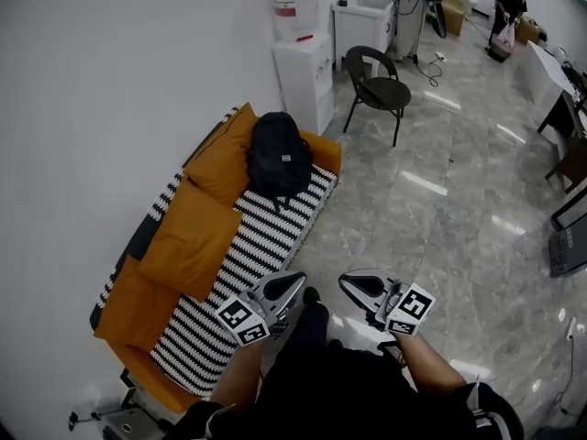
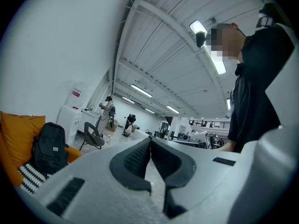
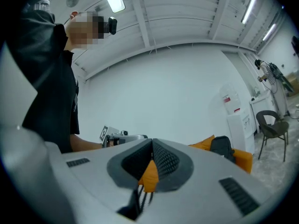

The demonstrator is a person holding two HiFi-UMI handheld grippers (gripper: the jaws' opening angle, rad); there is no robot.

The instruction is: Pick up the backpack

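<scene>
Resting on the striped sofa (image 1: 261,241): backpack (image 1: 278,154)

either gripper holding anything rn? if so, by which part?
Nothing is held. The left gripper and the right gripper are both shut on nothing. The backpack sits untouched on the sofa, well ahead of both.

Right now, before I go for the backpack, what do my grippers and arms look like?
The left gripper and right gripper are light grey moulded shells with dark ribbed pads. Each carries a white cube with black square markers. The person wears a black short-sleeved top.
</scene>
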